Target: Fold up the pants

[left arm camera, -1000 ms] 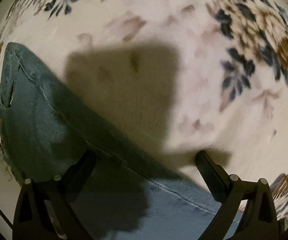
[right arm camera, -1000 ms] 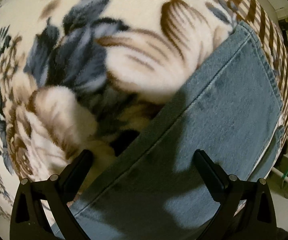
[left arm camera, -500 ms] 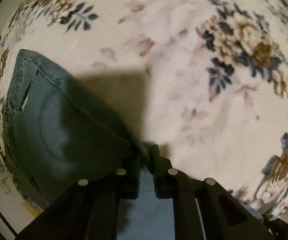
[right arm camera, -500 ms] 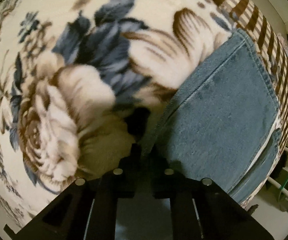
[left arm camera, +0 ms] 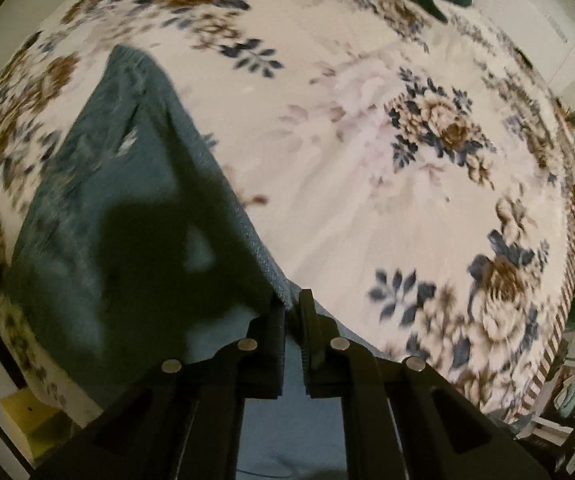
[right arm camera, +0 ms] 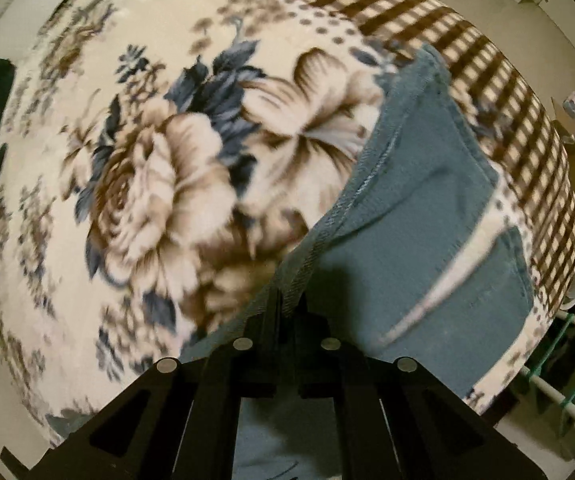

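The pants (left arm camera: 119, 216) are blue denim, a matt, coarse twill with raised stitched seams, the weave plainest along the edge running toward 12 o'clock from the jaws. Under them the blanket (left arm camera: 367, 152) is a soft, fuzzy plush fleece with a printed floral pattern, matt throughout. Both grippers, left (left arm camera: 292, 308) and right (right arm camera: 287, 304), look like matt black plastic, set with small dull metal pin heads.

Both fisheye views are dim and warm-toned, curving hard into black corners. Motion blur smears the floral blanket (left arm camera: 367, 128) in each view. In the left wrist view a dark, hard-edged shadow falls across the jeans (left arm camera: 99, 184).
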`<state>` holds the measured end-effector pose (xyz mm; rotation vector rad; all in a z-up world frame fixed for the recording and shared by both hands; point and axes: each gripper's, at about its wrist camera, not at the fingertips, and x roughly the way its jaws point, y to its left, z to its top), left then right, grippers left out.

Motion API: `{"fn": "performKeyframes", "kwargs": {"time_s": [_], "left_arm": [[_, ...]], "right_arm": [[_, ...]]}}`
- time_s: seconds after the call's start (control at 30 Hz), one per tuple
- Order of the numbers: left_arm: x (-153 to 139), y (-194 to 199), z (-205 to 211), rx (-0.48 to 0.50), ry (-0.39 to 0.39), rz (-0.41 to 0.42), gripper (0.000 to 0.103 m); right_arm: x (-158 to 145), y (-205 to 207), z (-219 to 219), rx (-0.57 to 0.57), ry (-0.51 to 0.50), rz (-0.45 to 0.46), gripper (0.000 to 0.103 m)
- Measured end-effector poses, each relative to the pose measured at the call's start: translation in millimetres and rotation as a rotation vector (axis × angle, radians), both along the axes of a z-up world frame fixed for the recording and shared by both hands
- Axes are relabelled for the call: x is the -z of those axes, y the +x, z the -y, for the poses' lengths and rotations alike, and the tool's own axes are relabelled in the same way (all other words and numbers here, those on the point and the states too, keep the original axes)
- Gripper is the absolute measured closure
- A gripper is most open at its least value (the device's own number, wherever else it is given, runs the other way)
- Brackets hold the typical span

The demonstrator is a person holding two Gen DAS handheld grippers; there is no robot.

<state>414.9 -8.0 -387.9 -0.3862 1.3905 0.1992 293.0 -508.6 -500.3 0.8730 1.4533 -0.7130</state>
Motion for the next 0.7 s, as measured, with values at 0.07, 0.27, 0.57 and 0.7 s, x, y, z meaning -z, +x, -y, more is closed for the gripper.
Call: {"fn": "performKeyframes", "kwargs": {"time_s": [0.07,0.27,0.57,0.7], "left_arm": [[-6,-18,-11,-0.02,-0.003,0.02,0.099],[-13,-114,-24,-0.075,-0.004,0.048,0.1],[60,-189,-28,-0.13,0.01,0.016,0.1],[77,-196,-27,-0.139,0.024,0.042,0.1]], "right_arm": [[-13,-23,-2,-0.007,0.012,0.028,0.098],[-34,-99,-8,-0.062,0.056,0.065,0.098],[9,-163,-33,-0.166,0.105,0.023,0.098],[33,-174,-37,-0.177,0.108,0.001,0.098]]}}
